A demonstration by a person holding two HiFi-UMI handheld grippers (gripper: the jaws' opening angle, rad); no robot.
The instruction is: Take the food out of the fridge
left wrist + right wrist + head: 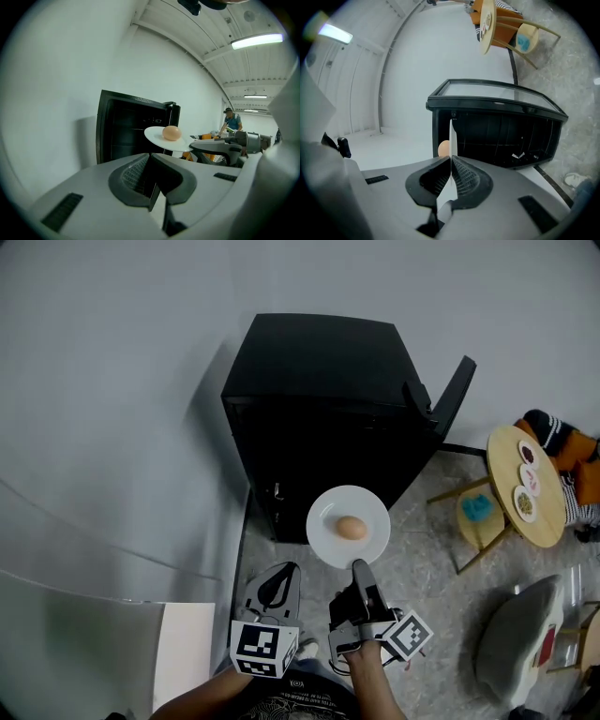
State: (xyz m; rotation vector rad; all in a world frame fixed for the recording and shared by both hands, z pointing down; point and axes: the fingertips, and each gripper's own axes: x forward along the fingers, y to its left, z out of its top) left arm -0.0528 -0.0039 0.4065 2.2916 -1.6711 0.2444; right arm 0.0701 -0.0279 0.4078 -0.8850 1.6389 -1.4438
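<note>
Off to the right: round wooden desk [506, 486] carrying three small dishes [530, 479]. Pale wooden chair [472, 532] just beside it, blue item [476, 508] on the seat. Person in orange [577, 465] at the desk's far side, partly cut off. Big grey cushion [516, 634] on the speckled floor [441, 559]. Plain grey wall [112, 381]. Left gripper view: lit ceiling strip light [257, 41], person in a cap [232, 121] in the background.

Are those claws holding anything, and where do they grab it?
The right gripper pinches the plate by its rim, egg on top; the left gripper holds nothing.
</note>
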